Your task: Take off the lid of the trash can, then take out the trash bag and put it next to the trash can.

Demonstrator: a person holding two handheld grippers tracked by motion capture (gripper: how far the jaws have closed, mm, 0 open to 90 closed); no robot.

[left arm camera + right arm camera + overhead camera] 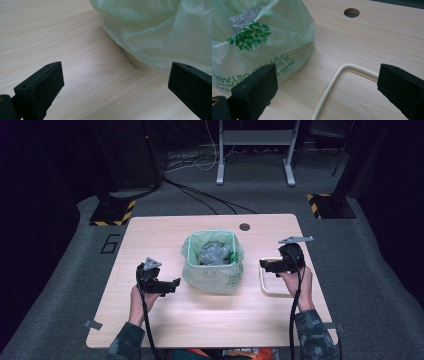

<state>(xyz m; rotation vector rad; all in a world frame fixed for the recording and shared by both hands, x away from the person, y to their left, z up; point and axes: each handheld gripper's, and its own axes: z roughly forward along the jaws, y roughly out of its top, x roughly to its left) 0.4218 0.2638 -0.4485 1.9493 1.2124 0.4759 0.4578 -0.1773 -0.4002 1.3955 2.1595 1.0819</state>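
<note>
Centrally on the pale wood-grain surface (150,320) stands a small bin lined with a thin, crinkled green bag (212,262), grey crumpled film inside. Left tool (172,284), jaws spread, sits at its 8 o'clock, just beside it. Right tool (263,265), jaws spread and empty, hovers at 3 o'clock over a cream rounded-corner frame (265,287).

My bin (212,277), lined with a pale green bag (274,32) printed with leaves, stands upright mid-table, crumpled grey plastic (214,254) inside. A cream wire frame (332,82) lies flat just right of the bin.
</note>
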